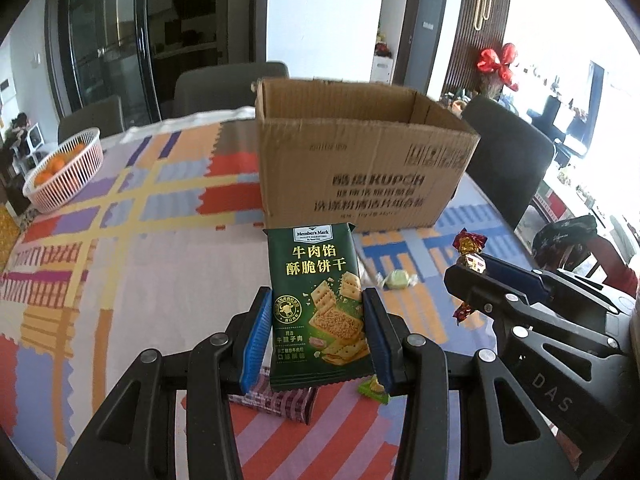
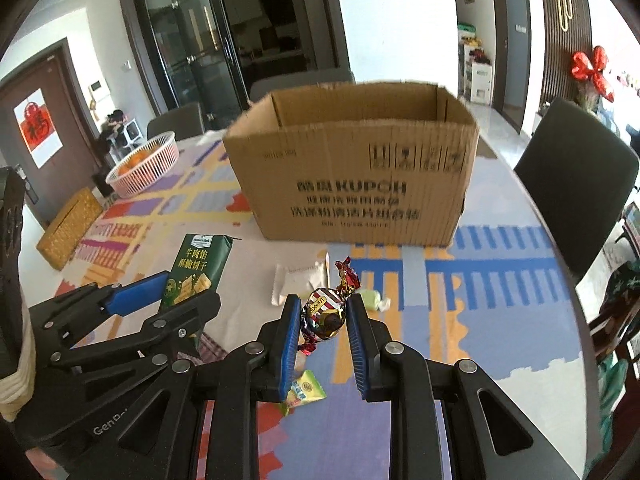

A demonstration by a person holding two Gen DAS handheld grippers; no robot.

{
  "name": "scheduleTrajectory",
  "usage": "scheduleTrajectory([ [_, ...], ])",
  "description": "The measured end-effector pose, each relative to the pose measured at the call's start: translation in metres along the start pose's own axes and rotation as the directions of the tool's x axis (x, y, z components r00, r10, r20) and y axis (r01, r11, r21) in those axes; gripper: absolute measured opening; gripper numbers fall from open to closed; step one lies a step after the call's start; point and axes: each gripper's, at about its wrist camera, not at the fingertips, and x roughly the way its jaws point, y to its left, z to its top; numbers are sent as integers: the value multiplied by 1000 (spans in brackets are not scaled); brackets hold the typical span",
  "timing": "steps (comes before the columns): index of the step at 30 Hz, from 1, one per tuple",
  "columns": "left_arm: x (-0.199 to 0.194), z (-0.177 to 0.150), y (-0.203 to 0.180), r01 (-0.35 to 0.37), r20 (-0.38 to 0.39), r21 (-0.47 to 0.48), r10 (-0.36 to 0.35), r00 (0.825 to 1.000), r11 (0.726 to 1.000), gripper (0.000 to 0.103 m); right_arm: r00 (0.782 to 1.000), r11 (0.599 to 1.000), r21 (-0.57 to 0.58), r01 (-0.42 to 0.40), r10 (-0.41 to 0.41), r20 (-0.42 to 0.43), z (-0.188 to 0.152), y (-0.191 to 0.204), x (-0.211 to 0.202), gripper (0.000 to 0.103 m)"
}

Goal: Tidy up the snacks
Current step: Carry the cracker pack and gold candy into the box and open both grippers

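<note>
My left hand-held gripper is clamped on a dark green biscuit packet, its blue pads pressing the packet's two long edges. The packet stands upright between them, label facing me, clear of the bench. In the right wrist view the same packet shows at about 9 o'clock, pinched in the left hand-held gripper.

My right hand-held gripper is closed on a round foil-wrapped candy, striped red and white with gold, its twisted red ends sticking out above and below the pads. In the left wrist view that candy sits at about 3 o'clock at the tips of the right hand-held gripper.

Straight ahead at 12 o'clock in both views stands an open cardboard box, top flaps up, resting on the patterned cloth that covers the bench. Its inside floor is hidden from me.

Loose on the cloth between me and the box lie a pale green wrapped candy, a white sachet, and a small yellow-green packet just under my right pads. A checked reddish packet lies beneath the left hand-held gripper.

At 10 o'clock a white basket holds oranges. Dark chairs stand around the bench.
</note>
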Motion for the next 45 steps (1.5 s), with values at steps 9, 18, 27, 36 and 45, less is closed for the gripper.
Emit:
scheduleTrajectory([
  [9,-22,28,-6,-3,74,33,1,997,999,44,997,1000,-7,12,-11,74,21,-1,-25,24],
  [18,-31,58,-8,-5,128,41,0,992,999,44,992,1000,-5,2,-1,129,47,-5,-39,24],
  [27,-21,86,-13,-11,129,56,4,992,998,44,989,1000,-8,7,-5,151,77,-11,-36,25],
  [36,-2,122,-14,-2,138,62,-7,990,998,44,991,1000,-25,17,-14,135,111,-23,-20,24],
  [45,24,152,-12,0,117,67,-7,993,998,44,994,999,-38,26,-22,105,146,-38,1,24],
])
